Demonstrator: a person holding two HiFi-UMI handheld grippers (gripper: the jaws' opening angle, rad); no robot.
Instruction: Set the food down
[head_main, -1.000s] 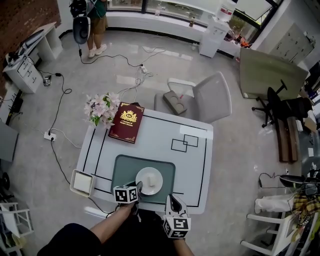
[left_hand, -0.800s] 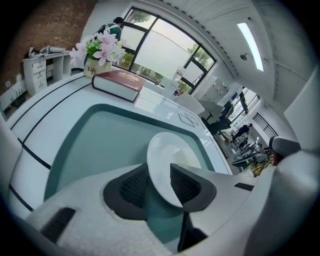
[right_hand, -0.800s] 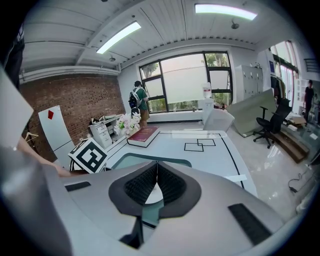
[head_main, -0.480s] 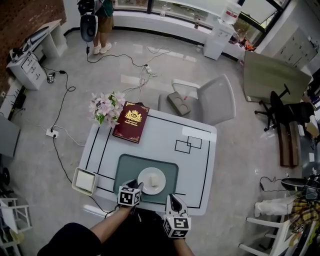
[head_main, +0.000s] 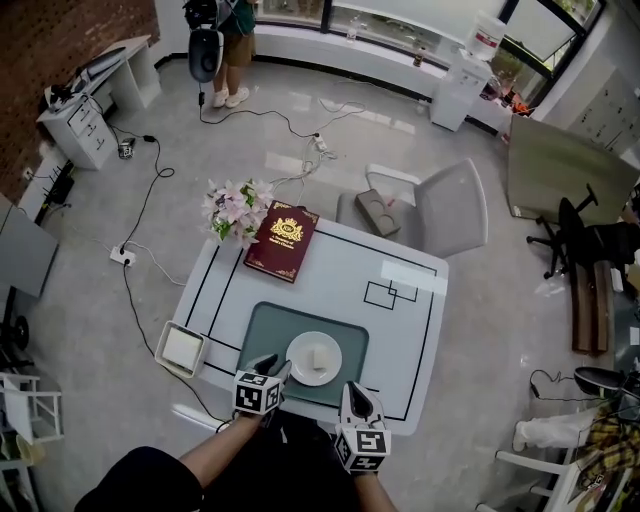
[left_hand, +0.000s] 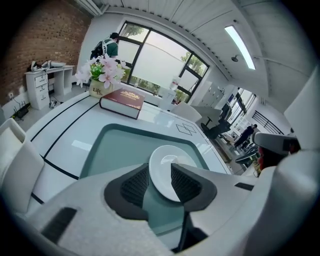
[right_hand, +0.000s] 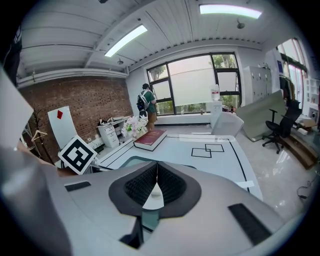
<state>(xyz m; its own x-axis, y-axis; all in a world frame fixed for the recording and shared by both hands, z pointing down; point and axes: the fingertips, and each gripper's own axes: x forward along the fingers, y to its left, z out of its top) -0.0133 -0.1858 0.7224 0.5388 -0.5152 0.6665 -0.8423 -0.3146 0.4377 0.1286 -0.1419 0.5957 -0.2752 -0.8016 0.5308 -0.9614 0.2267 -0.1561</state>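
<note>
The left gripper (head_main: 268, 368), its jaws just opened wide, grips nothing; the plate (head_main: 298, 361) with the food (head_main: 319, 357) sits just ahead of it on the green mat (head_main: 262, 335). The right gripper (head_main: 356, 392), pressed together, is beside it at the white table's (head_main: 400, 330) near edge, with the book (head_main: 282, 241) and flowers (head_main: 235, 205) far beyond.

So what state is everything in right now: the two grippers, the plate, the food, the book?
Plate: resting flat on the green mat.
Food: lying on the plate.
Left gripper: open, jaws just opened; plate rim between them, ungripped.
Right gripper: shut, empty.
Book: closed, flat on the table.
Flowers: upright.
</note>
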